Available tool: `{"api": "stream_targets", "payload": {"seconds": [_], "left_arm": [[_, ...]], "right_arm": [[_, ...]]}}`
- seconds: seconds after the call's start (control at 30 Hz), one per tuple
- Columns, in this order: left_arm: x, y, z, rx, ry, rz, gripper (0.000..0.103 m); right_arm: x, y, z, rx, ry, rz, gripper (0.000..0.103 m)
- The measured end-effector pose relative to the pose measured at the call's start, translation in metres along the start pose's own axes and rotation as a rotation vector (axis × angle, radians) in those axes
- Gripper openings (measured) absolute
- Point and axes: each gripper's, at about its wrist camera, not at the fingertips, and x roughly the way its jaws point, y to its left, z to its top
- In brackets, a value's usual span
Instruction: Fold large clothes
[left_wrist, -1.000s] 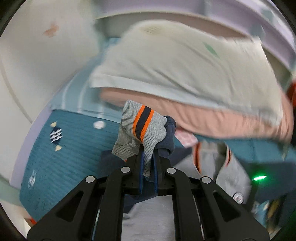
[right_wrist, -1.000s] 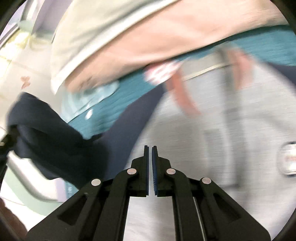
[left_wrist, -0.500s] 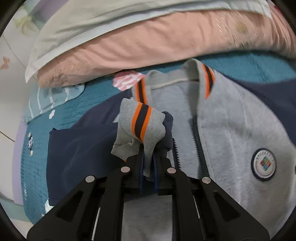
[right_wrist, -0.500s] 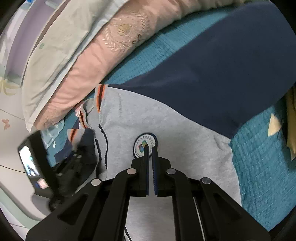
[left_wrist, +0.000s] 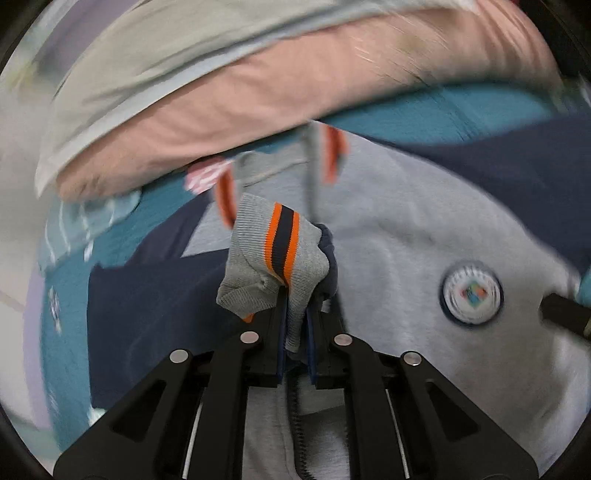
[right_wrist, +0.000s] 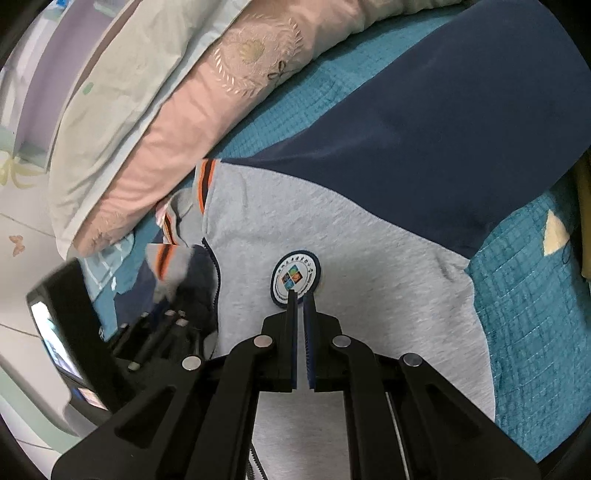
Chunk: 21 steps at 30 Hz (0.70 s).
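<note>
A grey zip jacket (right_wrist: 332, 229) with navy sleeves (right_wrist: 443, 122) and a round chest badge (right_wrist: 295, 275) lies face up on a teal bedspread (right_wrist: 528, 314). My left gripper (left_wrist: 295, 314) is shut on the grey sleeve cuff (left_wrist: 277, 251) with orange and navy stripes, held over the jacket's front near the zip. The cuff and left gripper also show in the right wrist view (right_wrist: 170, 266). My right gripper (right_wrist: 301, 295) is shut and empty, just above the badge. The jacket (left_wrist: 388, 236) and badge (left_wrist: 471, 291) show blurred in the left wrist view.
A pink pillow (right_wrist: 207, 118) under a pale green one (right_wrist: 122, 81) lies along the jacket's collar side. A yellow object (right_wrist: 585, 221) sits at the right edge. The white bed frame (right_wrist: 22, 258) runs along the left.
The left gripper has carried the cuff a little further over the jacket's front, and its view is blurred by motion. The right gripper has held its place above the badge.
</note>
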Motion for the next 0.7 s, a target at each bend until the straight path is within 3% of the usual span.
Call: {"api": "stream_targets", "payload": {"seconds": [0.03, 0.07, 0.1, 0.17, 0.23, 0.3, 0.33, 0.4, 0.57, 0.6, 0.7], "left_arm": [[-0.002, -0.014, -0.003, 0.105, 0.003, 0.006, 0.022], [-0.007, -0.018, -0.006, 0.144, -0.019, -0.005, 0.039], [-0.019, -0.020, -0.010, 0.167, -0.071, -0.019, 0.046], [-0.038, -0.017, -0.014, 0.155, -0.134, -0.029, 0.047], [-0.056, -0.006, -0.015, 0.108, -0.156, -0.101, 0.052], [-0.069, 0.006, -0.016, 0.064, -0.181, -0.125, 0.058], [-0.076, 0.019, -0.018, 0.032, -0.194, -0.135, 0.058], [-0.082, 0.037, -0.021, -0.005, -0.208, -0.161, 0.058], [-0.063, 0.122, -0.033, -0.183, -0.177, -0.178, 0.058], [-0.055, 0.134, -0.036, -0.211, -0.156, -0.174, 0.057], [-0.019, 0.180, -0.054, -0.323, -0.065, -0.171, 0.038]], "right_arm": [[-0.003, -0.003, 0.000, 0.014, -0.004, -0.006, 0.009], [-0.006, -0.005, 0.000, 0.019, -0.012, -0.004, 0.011], [-0.011, -0.007, 0.000, 0.020, -0.027, -0.006, 0.018], [-0.018, -0.009, 0.003, 0.018, -0.054, -0.045, 0.033], [-0.024, -0.009, 0.005, 0.029, -0.082, -0.064, 0.051], [-0.030, -0.003, 0.006, 0.026, -0.105, -0.039, 0.057], [-0.031, 0.002, 0.007, 0.015, -0.107, -0.031, 0.068], [-0.028, 0.018, 0.009, -0.019, -0.115, -0.019, 0.076], [0.018, 0.047, 0.011, -0.082, -0.013, -0.004, 0.077], [0.031, 0.051, 0.011, -0.077, 0.015, -0.035, 0.077], [0.059, 0.061, 0.011, -0.051, 0.067, -0.005, 0.077]]}}
